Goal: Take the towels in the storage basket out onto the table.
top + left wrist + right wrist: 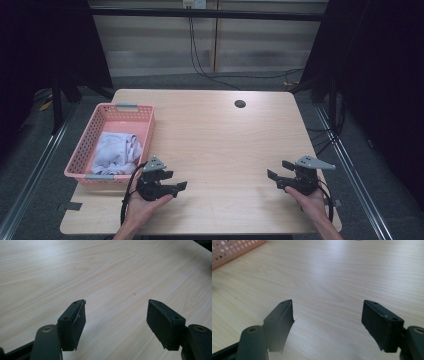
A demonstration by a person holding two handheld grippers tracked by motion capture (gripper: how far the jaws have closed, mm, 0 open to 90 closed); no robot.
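Observation:
A pink plastic basket (95,132) stands at the table's left edge with a crumpled white cloth (117,150) lying in it. Just right of the basket's near corner, my left gripper (176,180) rests low over the wood, held by a hand; its jaws stand open with nothing between them, as the left gripper view (116,315) shows. Far across at the right front, my right gripper (278,170) is likewise open and empty (328,315), pointing left toward the table's middle. A corner of the basket (234,250) appears at the top left of the right gripper view.
The light wooden table (215,140) has a round cable hole (240,104) near its far edge. Dark curtains flank both sides, and cables run along the floor behind. Bare wood stretches between the two grippers.

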